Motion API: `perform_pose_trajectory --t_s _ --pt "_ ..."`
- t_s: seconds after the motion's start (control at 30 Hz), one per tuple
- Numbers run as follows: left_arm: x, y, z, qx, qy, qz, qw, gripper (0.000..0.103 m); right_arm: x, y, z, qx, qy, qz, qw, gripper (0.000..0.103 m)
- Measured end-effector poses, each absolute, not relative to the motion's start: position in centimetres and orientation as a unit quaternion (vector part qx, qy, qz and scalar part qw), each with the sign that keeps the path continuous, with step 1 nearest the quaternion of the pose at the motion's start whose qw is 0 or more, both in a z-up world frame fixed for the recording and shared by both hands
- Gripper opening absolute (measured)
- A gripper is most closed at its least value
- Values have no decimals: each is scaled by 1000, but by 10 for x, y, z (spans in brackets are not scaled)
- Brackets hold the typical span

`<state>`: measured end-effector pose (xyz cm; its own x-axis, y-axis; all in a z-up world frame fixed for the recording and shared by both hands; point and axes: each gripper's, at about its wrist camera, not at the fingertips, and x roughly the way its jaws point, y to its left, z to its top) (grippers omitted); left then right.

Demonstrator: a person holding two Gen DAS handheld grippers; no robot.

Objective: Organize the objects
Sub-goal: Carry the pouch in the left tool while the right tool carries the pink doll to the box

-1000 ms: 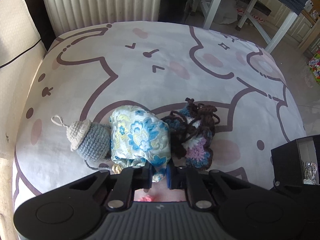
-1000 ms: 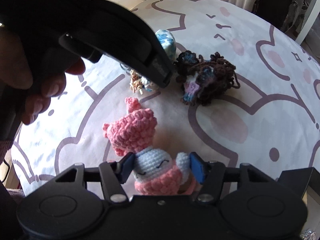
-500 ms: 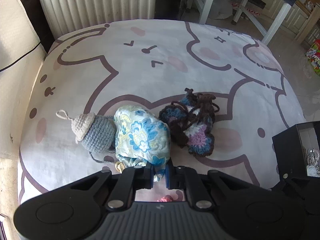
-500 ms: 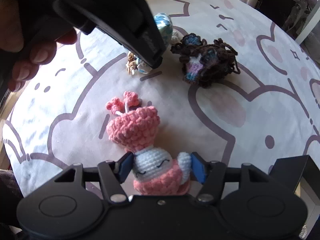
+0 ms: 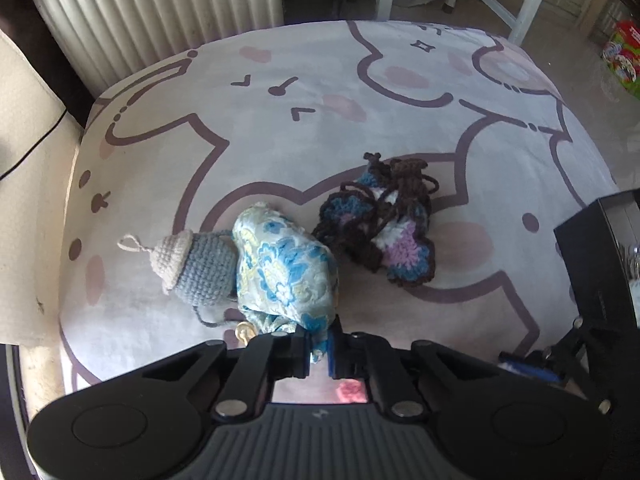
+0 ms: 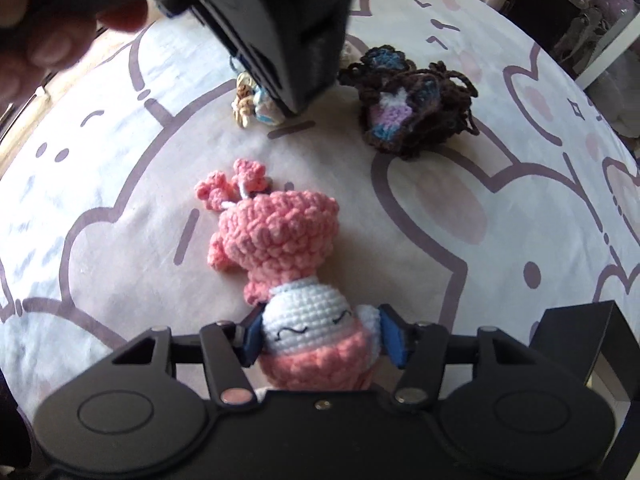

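slippage is the main risk: your left tool [image 5: 318, 350] is clamped only on the gathered neck of the floral pouch [image 5: 284, 268], so thin fabric can pull free if you lift fast. your right tool [image 6: 322, 338] has just been closing around the pink crochet doll [image 6: 296, 280]; its pads sit against the white head, and soft yarn can squash and roll out. the two tools work close together, so a collision is possible. the grey crochet bottle [image 5: 192, 266] touches the pouch and may drag along. everything lies on a bed cover [image 5: 280, 128] printed with cartoon outlines; a radiator [image 5: 160, 12] stands behind and a black box [image 5: 592, 256] at the edge.
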<state>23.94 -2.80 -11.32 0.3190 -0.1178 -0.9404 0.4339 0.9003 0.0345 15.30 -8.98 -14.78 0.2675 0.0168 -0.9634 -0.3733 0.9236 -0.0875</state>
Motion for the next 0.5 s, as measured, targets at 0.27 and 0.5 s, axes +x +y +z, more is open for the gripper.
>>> perform_pose_trajectory --t_s 0.27,0.5 --pt "234 14 -108 96 529 -187 822 7 149 -111 -151 -130 565 151 801 56" --pt "236 18 -60 27 575 -142 805 7 156 -127 -122 -66 572 109 810 55"
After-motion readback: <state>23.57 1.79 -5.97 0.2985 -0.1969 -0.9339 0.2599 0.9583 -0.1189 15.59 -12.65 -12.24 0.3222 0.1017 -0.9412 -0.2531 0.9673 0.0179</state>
